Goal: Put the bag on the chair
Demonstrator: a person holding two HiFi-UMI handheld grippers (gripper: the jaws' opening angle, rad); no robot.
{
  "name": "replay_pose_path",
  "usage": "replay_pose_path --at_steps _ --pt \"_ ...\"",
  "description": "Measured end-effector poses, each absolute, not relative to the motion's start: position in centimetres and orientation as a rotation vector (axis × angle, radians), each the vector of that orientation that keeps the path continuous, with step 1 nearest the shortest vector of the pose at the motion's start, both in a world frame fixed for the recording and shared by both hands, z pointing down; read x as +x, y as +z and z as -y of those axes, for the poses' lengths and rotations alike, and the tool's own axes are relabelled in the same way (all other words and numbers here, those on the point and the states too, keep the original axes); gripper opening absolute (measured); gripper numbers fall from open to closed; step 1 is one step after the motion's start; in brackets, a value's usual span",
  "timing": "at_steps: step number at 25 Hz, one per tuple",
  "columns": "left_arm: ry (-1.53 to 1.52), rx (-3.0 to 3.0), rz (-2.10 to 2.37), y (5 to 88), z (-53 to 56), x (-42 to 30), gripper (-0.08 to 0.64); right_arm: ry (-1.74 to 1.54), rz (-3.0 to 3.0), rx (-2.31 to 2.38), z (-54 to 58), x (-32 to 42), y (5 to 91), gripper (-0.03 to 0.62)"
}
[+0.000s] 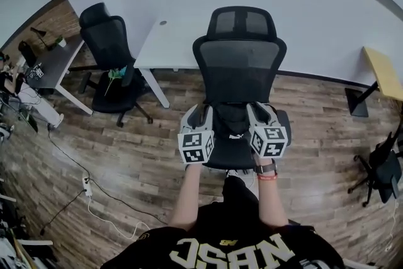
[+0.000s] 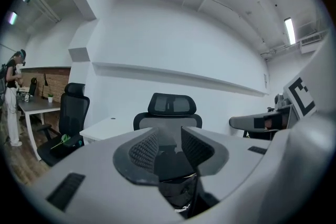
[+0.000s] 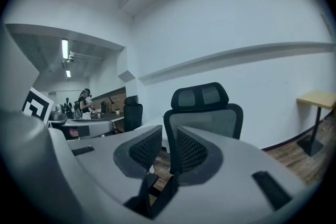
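Observation:
A black office chair (image 1: 239, 66) stands right in front of me, its back against a white desk. A black bag (image 1: 232, 124) lies on its seat between my two grippers. My left gripper (image 1: 201, 111) is at the bag's left side. In the left gripper view its jaws (image 2: 169, 147) stand close together, with shiny black bag fabric (image 2: 178, 186) caught between their lower ends. My right gripper (image 1: 259, 109) is at the bag's right side. Its jaws (image 3: 169, 149) are nearly together on a black strap of the bag (image 3: 152, 194). The chair's back (image 3: 202, 107) fills the view beyond.
A second black chair (image 1: 110, 66) with a green item on its seat stands to the left. The white desk (image 1: 170, 41) is behind both chairs. A wooden table (image 1: 384, 72) and another chair (image 1: 381, 167) are at the right. Cables and a power strip (image 1: 87, 184) lie on the floor. A person (image 2: 11, 92) stands far left.

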State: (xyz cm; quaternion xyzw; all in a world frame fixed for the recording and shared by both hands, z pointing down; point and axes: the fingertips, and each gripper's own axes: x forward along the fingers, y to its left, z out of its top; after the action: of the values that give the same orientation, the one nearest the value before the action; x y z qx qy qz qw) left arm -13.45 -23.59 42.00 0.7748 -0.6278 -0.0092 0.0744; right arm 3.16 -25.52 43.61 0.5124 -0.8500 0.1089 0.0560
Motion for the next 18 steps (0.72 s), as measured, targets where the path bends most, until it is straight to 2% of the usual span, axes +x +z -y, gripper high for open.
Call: replay_pose_path --at_steps 9,11,18 --pt "-0.071 2.373 1.921 40.2 21.8 -13.0 0.047 0.249 2.585 1.586 23.9 3.9 41.7 0.009" --pt "-0.078 2.390 1.907 39.8 21.5 -12.9 0.021 0.263 2.594 1.564 23.7 3.7 41.6 0.008" --pt "-0.125 2.425 1.884 38.5 21.5 -12.3 0.014 0.272 2.614 1.572 24.0 4.1 40.8 0.008"
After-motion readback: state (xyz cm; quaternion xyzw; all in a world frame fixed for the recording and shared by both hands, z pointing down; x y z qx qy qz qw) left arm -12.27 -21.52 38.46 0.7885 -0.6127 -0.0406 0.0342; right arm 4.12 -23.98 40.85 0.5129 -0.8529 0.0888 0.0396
